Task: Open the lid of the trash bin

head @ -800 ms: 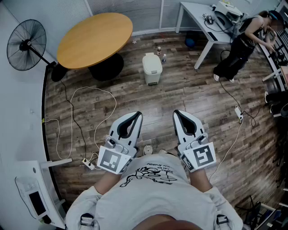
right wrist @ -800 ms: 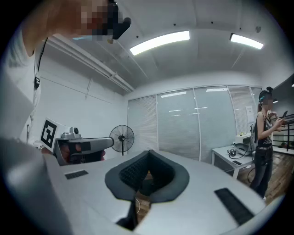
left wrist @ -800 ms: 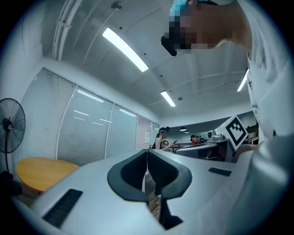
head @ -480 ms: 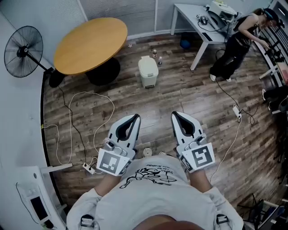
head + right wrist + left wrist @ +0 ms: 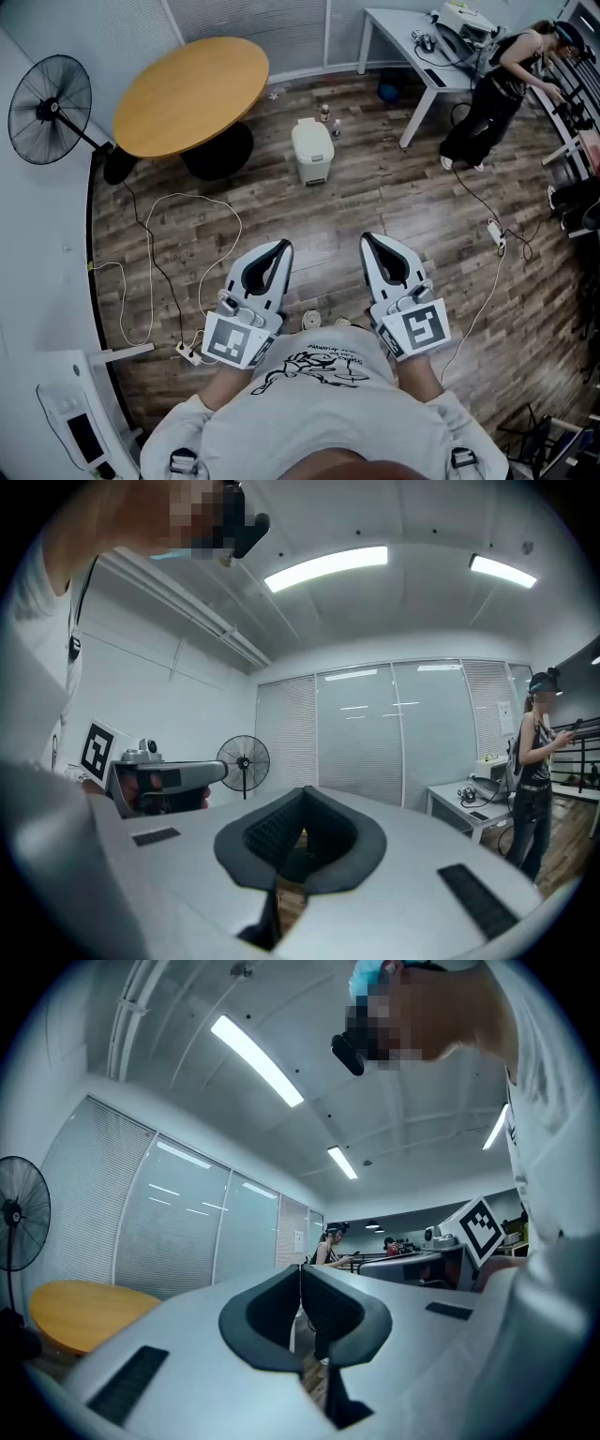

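A small white trash bin (image 5: pixel 312 150) with its lid down stands on the wood floor, far ahead of me, beside the round table. My left gripper (image 5: pixel 284 244) and right gripper (image 5: pixel 367 237) are held side by side close to my body, well short of the bin. Both have their jaws shut with the tips meeting and nothing between them, as the left gripper (image 5: pixel 300 1267) view and the right gripper (image 5: pixel 303 789) view show. The bin is not visible in either gripper view.
A round wooden table (image 5: pixel 192 92) stands left of the bin, a floor fan (image 5: pixel 49 97) further left. Cables and a power strip (image 5: pixel 189 351) lie on the floor at left. A white desk (image 5: pixel 427 52) and a person (image 5: pixel 489 89) are at back right. Small bottles (image 5: pixel 328 117) stand behind the bin.
The view shifted a little; the bin sits slightly nearer and further right in the frame than half a second ago. Both grippers keep the same shut pose.
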`<move>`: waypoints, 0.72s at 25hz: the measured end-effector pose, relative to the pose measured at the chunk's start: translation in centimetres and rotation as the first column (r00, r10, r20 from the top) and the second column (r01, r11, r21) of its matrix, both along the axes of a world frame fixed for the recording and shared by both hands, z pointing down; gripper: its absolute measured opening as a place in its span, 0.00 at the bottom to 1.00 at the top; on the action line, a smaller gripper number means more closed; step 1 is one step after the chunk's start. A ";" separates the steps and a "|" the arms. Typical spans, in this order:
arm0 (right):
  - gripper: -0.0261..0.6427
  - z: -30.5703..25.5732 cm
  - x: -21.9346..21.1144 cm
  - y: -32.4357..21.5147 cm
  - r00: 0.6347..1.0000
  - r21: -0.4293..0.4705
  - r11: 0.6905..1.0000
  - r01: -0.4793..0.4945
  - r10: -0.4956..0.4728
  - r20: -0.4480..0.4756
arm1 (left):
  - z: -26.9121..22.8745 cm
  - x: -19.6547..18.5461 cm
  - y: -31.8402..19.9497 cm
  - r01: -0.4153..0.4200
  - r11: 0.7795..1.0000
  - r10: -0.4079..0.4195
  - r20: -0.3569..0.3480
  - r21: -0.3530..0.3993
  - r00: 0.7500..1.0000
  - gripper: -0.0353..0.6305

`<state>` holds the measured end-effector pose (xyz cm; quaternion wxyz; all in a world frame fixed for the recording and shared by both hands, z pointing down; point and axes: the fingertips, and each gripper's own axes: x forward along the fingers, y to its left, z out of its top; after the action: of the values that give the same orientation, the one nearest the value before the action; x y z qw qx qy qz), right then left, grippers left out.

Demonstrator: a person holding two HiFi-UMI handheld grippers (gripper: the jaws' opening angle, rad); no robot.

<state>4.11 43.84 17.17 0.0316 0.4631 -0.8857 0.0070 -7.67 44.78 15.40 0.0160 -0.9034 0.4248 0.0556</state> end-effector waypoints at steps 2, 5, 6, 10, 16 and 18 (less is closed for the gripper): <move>0.05 0.2 -0.3 0.0 1.000 -0.002 1.000 -0.004 0.004 -0.001 | 0.1 -0.3 0.0 -0.005 1.000 0.005 -0.001 0.001 1.000 0.08; 0.05 0.4 -0.6 -0.2 1.000 -0.006 1.000 -0.022 0.022 0.006 | 0.3 -0.6 -0.1 -0.014 1.000 0.014 -0.003 -0.002 1.000 0.08; 0.05 0.5 -0.7 -0.2 1.000 -0.008 1.000 -0.028 0.029 0.012 | 0.4 -0.7 -0.1 -0.017 1.000 0.016 -0.005 -0.005 1.000 0.08; 0.05 0.7 -0.9 -0.2 0.999 -0.014 0.999 -0.031 0.031 0.028 | 0.7 -1.0 -0.2 -0.019 1.000 0.018 -0.009 -0.018 1.000 0.08; 0.05 0.8 -1.1 -0.7 0.999 -0.012 1.000 -0.017 0.017 0.032 | 0.7 -1.1 -0.4 -0.010 1.000 0.010 -0.010 -0.017 1.000 0.08; 0.05 0.7 -0.9 -1.2 0.999 -0.008 1.000 -0.015 0.016 0.032 | 0.6 -1.0 -0.9 -0.005 1.000 0.005 -0.010 -0.011 1.000 0.08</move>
<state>3.23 42.65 17.92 0.0190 0.4697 -0.8825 0.0180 -8.71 43.84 15.99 0.0089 -0.9043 0.4228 0.0576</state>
